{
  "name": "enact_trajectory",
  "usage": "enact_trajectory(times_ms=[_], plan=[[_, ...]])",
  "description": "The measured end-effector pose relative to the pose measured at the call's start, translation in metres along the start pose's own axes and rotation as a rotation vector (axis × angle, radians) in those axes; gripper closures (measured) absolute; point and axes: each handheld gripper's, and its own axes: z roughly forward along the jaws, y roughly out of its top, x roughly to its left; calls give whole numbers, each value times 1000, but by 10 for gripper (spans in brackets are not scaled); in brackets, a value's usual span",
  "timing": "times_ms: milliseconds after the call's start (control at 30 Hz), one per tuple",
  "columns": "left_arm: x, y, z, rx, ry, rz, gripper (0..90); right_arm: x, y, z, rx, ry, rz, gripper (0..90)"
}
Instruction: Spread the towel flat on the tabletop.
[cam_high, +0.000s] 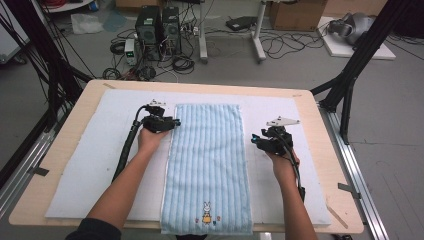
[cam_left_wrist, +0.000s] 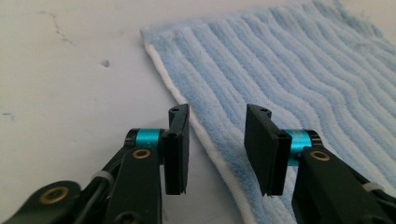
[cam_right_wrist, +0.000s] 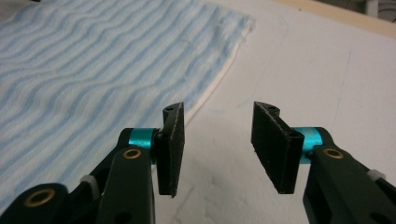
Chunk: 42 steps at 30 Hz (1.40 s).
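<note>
Left gripper view has my left gripper parted over the white hem of the striped light-blue terry towel, lying flat on the white foam mat. My right gripper gapes beside the far hem (gripping nothing); closing here could pinch mat, not cloth.

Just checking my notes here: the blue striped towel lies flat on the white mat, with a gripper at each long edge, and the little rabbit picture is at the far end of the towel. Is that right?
Not quite. The rabbit picture sits at the near end of the blue striped towel, by the person, as the high view shows. The rest holds: the towel lies flat on the white mat, with the left gripper and right gripper at its long edges.
</note>
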Motion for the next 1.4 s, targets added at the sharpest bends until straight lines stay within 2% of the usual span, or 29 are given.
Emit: enact_trajectory(times_ms=[100, 167, 233, 300, 333, 433, 467, 500, 533, 567, 600, 633, 700, 767, 833, 900, 967, 1000, 1133, 1233, 1333, 1400], plan=[[-5, -3, 4, 11, 51, 50, 696, 0, -2, -8, -24, -11, -16, 543], [-7, -3, 5, 9, 74, 85, 805, -1, -3, -10, -23, -11, -12, 542], [-6, -3, 6, 3, 79, 81, 864, -1, -4, -11, -23, -12, -11, 541], [-7, -2, 6, 1, 113, 84, 875, 0, -5, -11, -21, -10, -9, 539], [-7, -2, 7, -6, 123, 73, 875, 0, -6, -11, -21, -10, -9, 539], [-4, -2, 6, -7, 123, 50, 873, 0, -9, -11, -19, -16, -11, 540], [-2, -2, 5, -10, 125, 31, 858, 0, -10, -11, -15, -16, -3, 538], [-1, -2, 5, -15, 133, 12, 764, 0, -10, -11, -16, -16, -3, 537], [2, -2, 4, -21, 113, -10, 625, 0, -11, -11, -20, -20, -4, 534], [5, -2, 2, -26, 75, -32, 524, 0, -12, -12, -21, -17, 2, 531], [6, -2, 1, -33, 43, -45, 464, 0, -12, -12, -25, -11, 5, 519], [6, -2, -2, -44, 19, -40, 399, 1, -12, -13, -28, -1, 6, 511], [4, 1, -9, -84, -33, -19, 324, 2, -13, -14, -30, 20, 7, 530], [0, 2, -17, -141, -60, 5, 268, 7, -15, -11, -6, 58, -2, 586], [-4, 5, -26, -191, -97, 11, 192, 13, -18, -4, 25, 82, -16, 597], [-6, 6, -32, -221, -127, 22, 191, 19, -22, 2, 41, 119, -14, 635], [-7, 7, -37, -230, -158, 26, 184, 26, -26, 9, 67, 155, -23, 645], [-8, 8, -40, -232, -170, 28, 181, 28, -27, 11, 81, 152, -29, 644], [-9, 10, -49, -240, -213, 33, 180, 37, -27, 14, 144, 67, -121, 672], [-12, 3, -56, -303, -241, 44, 215, 36, -28, 12, 149, 39, -125, 659], [-11, -5, -61, -309, -239, 84, 217, 30, -26, 2, 76, 62, -82, 601], [-10, -10, -65, -333, -237, 107, 206, 25, -23, -8, 8, 58, -50, 509]])
